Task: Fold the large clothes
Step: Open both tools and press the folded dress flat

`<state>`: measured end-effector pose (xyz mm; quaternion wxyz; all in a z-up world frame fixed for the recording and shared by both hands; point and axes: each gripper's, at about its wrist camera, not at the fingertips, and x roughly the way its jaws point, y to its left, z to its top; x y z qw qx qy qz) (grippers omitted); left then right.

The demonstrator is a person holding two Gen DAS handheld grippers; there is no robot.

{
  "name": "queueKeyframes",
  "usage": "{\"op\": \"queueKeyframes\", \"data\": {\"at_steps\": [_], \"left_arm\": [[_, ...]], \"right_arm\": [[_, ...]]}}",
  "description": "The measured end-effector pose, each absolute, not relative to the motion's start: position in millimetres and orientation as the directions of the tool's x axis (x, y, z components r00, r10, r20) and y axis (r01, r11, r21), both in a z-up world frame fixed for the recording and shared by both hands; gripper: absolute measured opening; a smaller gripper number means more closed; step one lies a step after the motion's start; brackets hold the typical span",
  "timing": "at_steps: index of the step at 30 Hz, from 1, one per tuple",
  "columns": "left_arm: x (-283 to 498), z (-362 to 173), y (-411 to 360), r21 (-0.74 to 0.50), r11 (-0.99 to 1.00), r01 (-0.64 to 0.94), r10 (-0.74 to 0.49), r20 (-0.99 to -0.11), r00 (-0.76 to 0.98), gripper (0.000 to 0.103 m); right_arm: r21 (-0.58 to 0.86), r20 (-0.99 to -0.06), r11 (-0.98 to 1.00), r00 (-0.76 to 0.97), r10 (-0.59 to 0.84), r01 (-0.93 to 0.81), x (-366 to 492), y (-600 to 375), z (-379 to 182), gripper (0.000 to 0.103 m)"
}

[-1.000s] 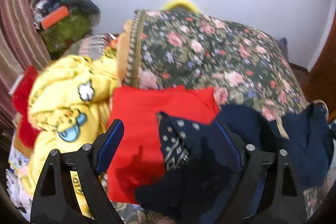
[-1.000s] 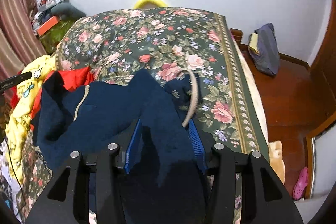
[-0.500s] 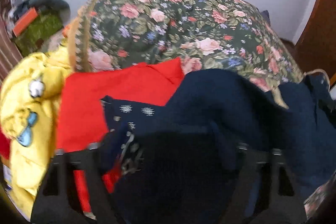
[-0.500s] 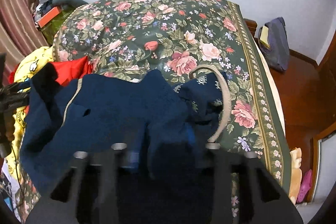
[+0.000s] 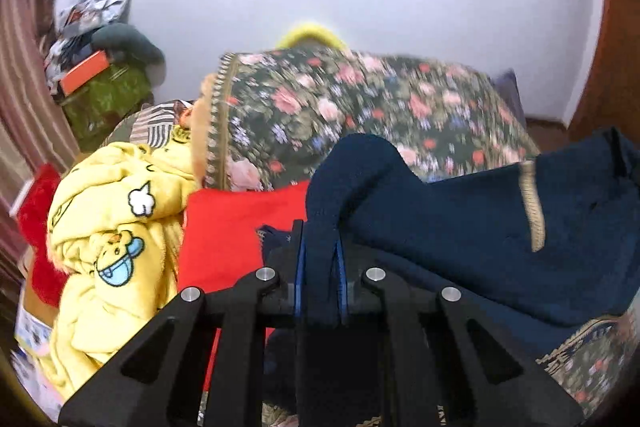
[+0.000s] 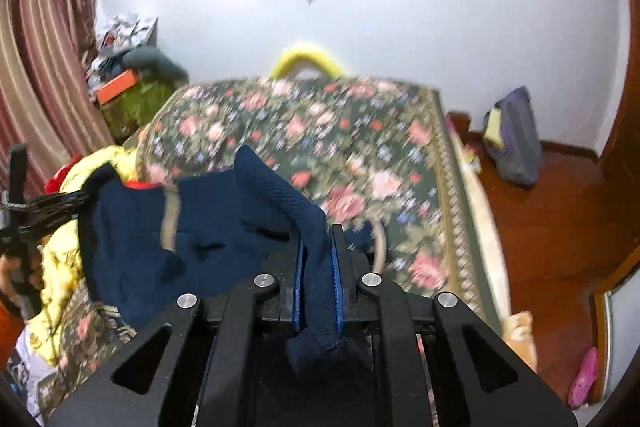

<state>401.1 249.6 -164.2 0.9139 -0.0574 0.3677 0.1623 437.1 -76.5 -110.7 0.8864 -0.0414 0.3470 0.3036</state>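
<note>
A large navy garment (image 5: 460, 227) with a tan stripe (image 5: 530, 207) hangs lifted over the floral bedspread (image 5: 360, 107). My left gripper (image 5: 319, 239) has its jaws closing on a bunched fold of it, and the blue pads press the cloth. In the right wrist view the same navy garment (image 6: 208, 219) stretches leftwards from my right gripper (image 6: 318, 247), whose jaws are closing tight on another fold. The left gripper (image 6: 40, 211) shows at that view's left edge, holding the far corner.
A red garment (image 5: 228, 231) and a yellow cartoon blanket (image 5: 108, 227) lie at the bed's left side. A cluttered green-covered stand (image 5: 100, 95) is in the far left corner. Right of the bed, a grey bag (image 6: 512, 135) and a pink slipper (image 6: 584, 379) are on the wooden floor.
Both grippers went from open around the navy cloth to shut on it, then lifted it. The garment now hangs stretched between them above the bed.
</note>
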Motion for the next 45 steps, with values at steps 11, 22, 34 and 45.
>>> {"op": "queueKeyframes", "data": {"at_steps": [11,22,34,45], "left_arm": [[459.8,-263.3,259.1,0.122,0.914,-0.387,0.309,-0.827,0.469,0.019],[428.3,-228.9,255.6,0.224,0.905,-0.362,0.388,-0.784,0.485,0.044],[401.3,-197.6,178.6,-0.012,0.991,-0.137,0.076,-0.782,0.619,0.065],[419.6,-264.1,190.1,0.101,0.966,-0.237,0.216,-0.819,0.532,0.093]], "right_arm": [[0.092,-0.798,0.897,0.507,0.326,-0.432,496.6,-59.3,-201.1,0.011],[-0.049,-0.660,0.908,0.696,0.284,-0.417,452.3,-76.3,-137.1,0.034],[0.153,-0.687,0.716,0.448,0.572,-0.681,379.2,-18.0,-140.4,0.058],[0.043,-0.736,0.806,0.527,0.425,-0.590,417.9,-39.5,-189.5,0.074]]}}
